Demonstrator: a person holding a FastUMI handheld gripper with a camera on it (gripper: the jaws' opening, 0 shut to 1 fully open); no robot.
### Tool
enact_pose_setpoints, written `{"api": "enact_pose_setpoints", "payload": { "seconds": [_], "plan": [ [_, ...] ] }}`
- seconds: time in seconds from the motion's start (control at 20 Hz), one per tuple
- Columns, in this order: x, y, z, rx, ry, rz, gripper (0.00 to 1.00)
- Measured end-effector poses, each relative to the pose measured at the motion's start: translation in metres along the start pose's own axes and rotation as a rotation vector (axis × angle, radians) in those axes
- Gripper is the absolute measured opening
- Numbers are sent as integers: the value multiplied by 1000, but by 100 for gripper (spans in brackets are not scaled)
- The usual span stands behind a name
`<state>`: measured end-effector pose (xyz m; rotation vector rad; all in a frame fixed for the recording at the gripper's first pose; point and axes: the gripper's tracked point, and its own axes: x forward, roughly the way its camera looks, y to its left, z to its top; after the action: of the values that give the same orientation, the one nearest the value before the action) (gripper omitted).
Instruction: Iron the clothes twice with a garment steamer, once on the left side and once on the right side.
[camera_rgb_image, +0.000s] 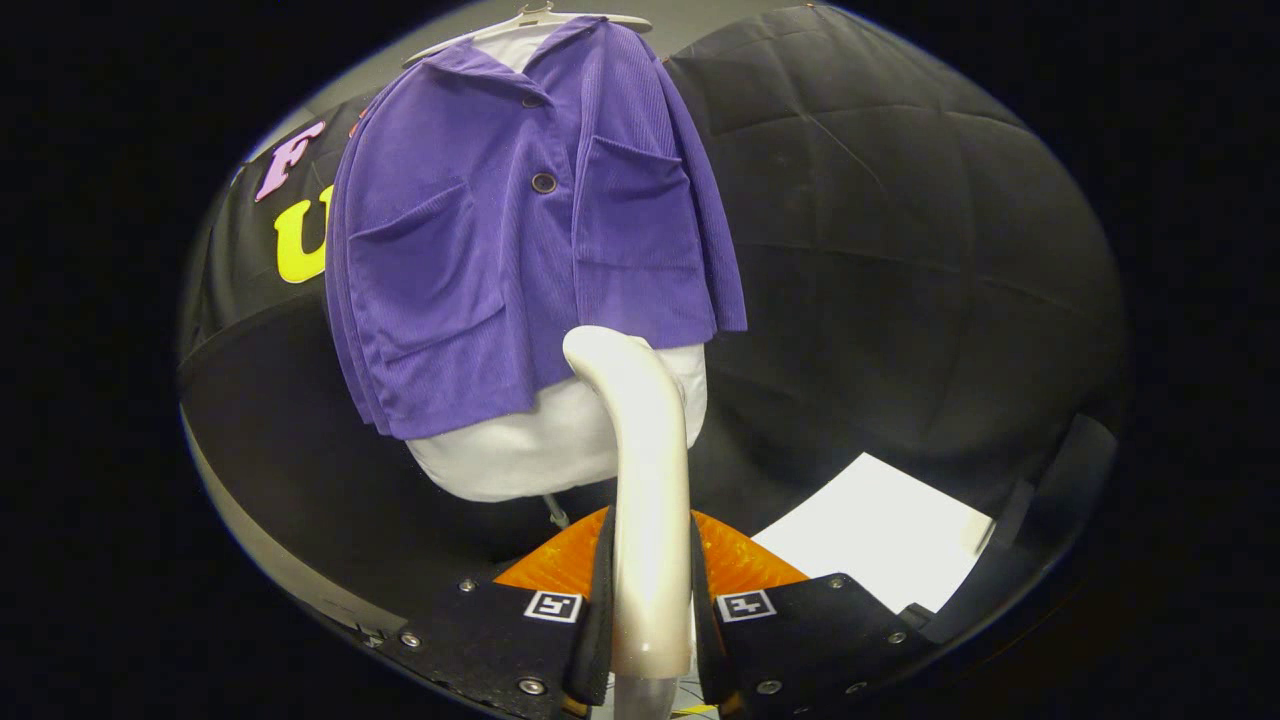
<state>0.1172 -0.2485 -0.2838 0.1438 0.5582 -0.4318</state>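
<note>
A purple corduroy shirt (520, 230) with two chest pockets hangs on a white hanger (530, 18) over a white undershirt (540, 450), in front of the black booth wall. My gripper (650, 600) is shut on the cream handle of the garment steamer (645, 470), which rises between the fingers and curves forward. The steamer's head sits just below the purple shirt's hem, right of the button line, in front of the white undershirt. I cannot tell whether the head touches the cloth.
A white sheet (880, 530) lies on the surface beyond the right finger. An orange object (560, 560) sits just behind the fingers, partly hidden by them. A thin stand pole (555, 512) shows under the undershirt.
</note>
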Motion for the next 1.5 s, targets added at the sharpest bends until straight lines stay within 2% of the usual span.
{"api": "enact_pose_setpoints", "payload": {
  "seconds": [0.2,0.5,1.1,1.5],
  "plan": [
    [-15,3,-21,8,32,9,35],
    [-77,22,-26,43,2,74,35],
    [-267,84,89,-11,-316,273,34],
    [-309,111,119,2,-401,373,35]
  ]
}}
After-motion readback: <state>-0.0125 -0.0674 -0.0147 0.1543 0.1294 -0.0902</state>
